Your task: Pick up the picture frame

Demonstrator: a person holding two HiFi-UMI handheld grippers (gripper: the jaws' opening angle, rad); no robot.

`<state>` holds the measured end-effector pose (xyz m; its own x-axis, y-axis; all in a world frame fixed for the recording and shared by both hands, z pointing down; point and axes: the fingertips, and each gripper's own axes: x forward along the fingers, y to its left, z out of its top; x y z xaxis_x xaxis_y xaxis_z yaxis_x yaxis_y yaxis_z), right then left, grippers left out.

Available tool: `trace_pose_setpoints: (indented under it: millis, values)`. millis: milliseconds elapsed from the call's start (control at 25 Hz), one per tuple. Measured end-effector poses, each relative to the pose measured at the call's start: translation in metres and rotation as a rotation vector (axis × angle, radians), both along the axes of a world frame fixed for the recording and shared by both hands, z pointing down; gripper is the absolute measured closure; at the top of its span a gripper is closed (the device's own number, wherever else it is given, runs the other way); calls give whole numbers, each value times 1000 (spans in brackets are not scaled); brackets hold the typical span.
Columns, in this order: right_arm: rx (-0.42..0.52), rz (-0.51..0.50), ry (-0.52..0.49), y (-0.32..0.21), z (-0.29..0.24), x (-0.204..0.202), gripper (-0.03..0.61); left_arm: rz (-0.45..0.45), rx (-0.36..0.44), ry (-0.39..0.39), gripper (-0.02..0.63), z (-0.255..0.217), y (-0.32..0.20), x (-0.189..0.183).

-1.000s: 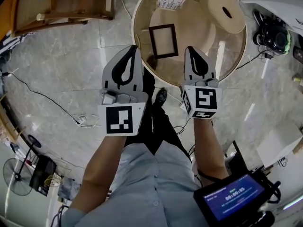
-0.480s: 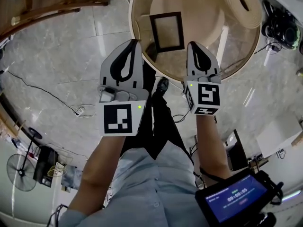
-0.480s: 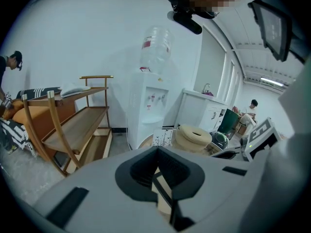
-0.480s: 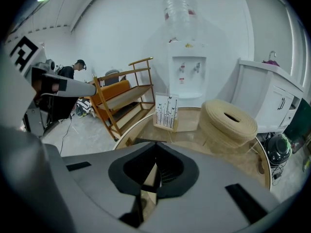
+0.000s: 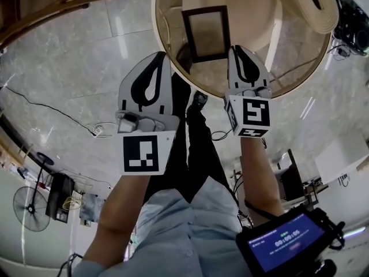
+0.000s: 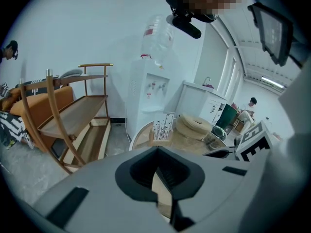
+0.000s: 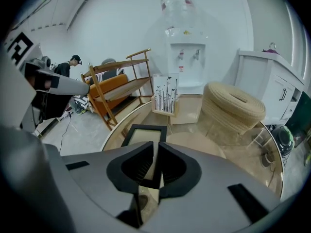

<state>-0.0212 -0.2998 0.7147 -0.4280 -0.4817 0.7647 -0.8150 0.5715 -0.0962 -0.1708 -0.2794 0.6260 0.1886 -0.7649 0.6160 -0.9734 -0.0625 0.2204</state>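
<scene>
The picture frame point(image 5: 206, 32), dark-edged with a pale inside, lies flat on a round glass table point(image 5: 154, 16). In the right gripper view the picture frame point(image 7: 143, 132) sits just beyond the jaws. My right gripper point(image 5: 236, 48) is shut and empty, its tip over the table's near edge by the frame's near right corner. Also shut and empty, my left gripper point(image 5: 163, 55) hovers at the table's rim, to the left of the frame's near end. The left gripper view shows the table point(image 6: 141, 135) ahead but not the frame.
A woven round basket point(image 5: 314, 4) and a printed card stand point(image 7: 165, 100) share the table. A water dispenser point(image 7: 187, 47) stands behind it and a wooden rack point(image 6: 73, 115) to the left. Cables point(image 5: 101, 133) and a fan point(image 5: 29, 209) are on the floor.
Both grippers have come nearer the table. The frame looks bigger, and the right gripper's tip now reaches the frame's near right corner. Both stay shut.
</scene>
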Motion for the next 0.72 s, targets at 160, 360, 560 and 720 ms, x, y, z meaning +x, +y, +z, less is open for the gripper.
trace_pose_setpoints:
  millis: [160, 360, 560, 720]
  values:
    - [-21, -7, 15, 4, 27, 1, 495, -5, -21, -1, 603, 23, 3, -4]
    - [-44, -9, 25, 6, 48, 3, 472, -11, -49, 6, 603, 39, 8, -5]
    - [-63, 5, 20, 4, 65, 6, 469, -7, -77, 9, 603, 52, 12, -4]
    - [-78, 14, 15, 6, 74, 9, 468, -6, -84, 10, 603, 56, 14, -4]
